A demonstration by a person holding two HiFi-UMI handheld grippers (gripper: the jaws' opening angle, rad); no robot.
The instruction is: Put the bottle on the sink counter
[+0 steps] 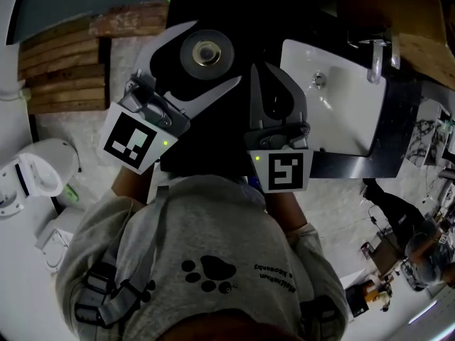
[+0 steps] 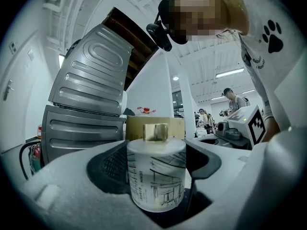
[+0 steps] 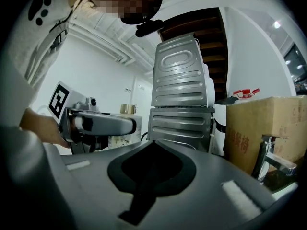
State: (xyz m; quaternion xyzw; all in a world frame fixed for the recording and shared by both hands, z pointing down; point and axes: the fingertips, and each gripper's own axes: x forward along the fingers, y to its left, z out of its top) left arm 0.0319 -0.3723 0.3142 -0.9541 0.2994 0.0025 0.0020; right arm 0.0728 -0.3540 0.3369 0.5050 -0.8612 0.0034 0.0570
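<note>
The bottle (image 2: 156, 174), a frosted cylinder with a line-drawing print and a gold cap (image 2: 156, 131), stands upright between the jaws of the left tongs (image 1: 212, 55). The pads press on its two sides below the shoulder. This side grip leaves the base free, so the bottle can be set down flat without re-gripping, and the upright attitude keeps the cap on top. In the head view the bottle shows from above as a round disc with the cap at its centre. It is held in the air in front of the person's chest, to the left of the sink (image 1: 334, 112) and apart from it; it is not yet on the table (image 1: 297, 61) that surrounds the basin. The right tongs (image 3: 152, 145) are closed with nothing between the jaws. They are held just beside the left tongs, on the sink side, and take no part in the carry. The tap (image 1: 375, 61) stands at the far rim of the basin. Judgement: the transfer step is in hand; placement calls for a bare, level part of the table clear of the tap and the basin edge. A toilet (image 1: 39, 172) stands well apart on the opposite side.
</note>
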